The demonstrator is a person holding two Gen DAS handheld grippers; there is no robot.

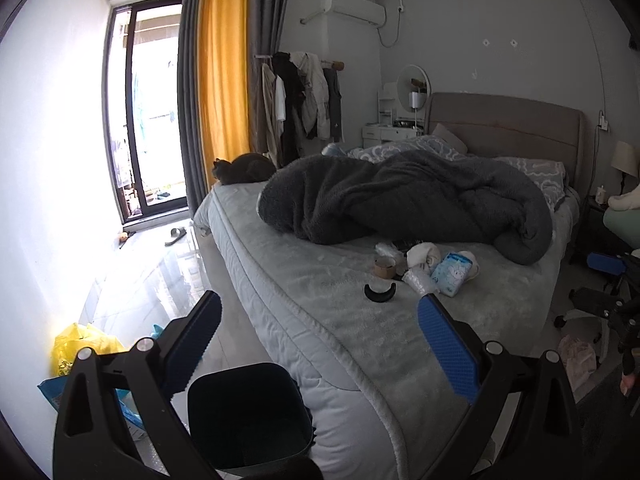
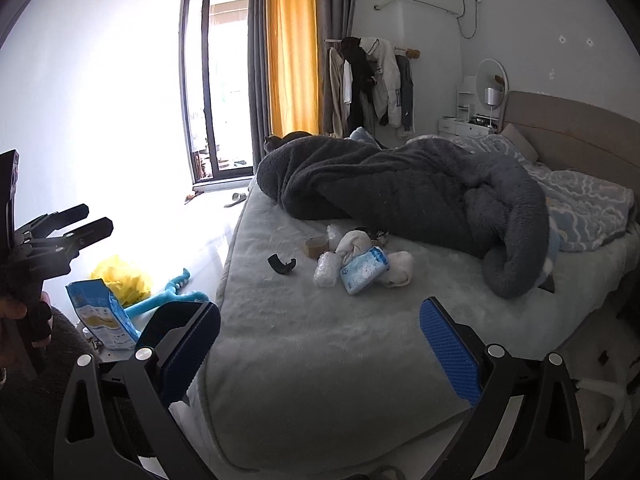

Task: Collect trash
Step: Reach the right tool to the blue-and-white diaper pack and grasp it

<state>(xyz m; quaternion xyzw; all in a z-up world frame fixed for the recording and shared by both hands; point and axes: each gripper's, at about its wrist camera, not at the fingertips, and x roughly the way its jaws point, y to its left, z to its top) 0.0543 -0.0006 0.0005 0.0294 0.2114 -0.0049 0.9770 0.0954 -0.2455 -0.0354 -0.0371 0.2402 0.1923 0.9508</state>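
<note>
No print is legible on the blue-and-white tissue pack (image 2: 365, 270), lying slantwise on the grey bed (image 2: 320, 360). Left gripper (image 1: 320, 334) and right gripper (image 2: 320, 332) gape empty.

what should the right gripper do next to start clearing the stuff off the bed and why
Probably reach the right gripper forward to the blue tissue pack, the nearest piece of the pile on the bed. Both grippers are open and empty, the pile lies ahead untouched, and the dark bin stands at the bed's foot under the left gripper, ready for a drop.
</note>
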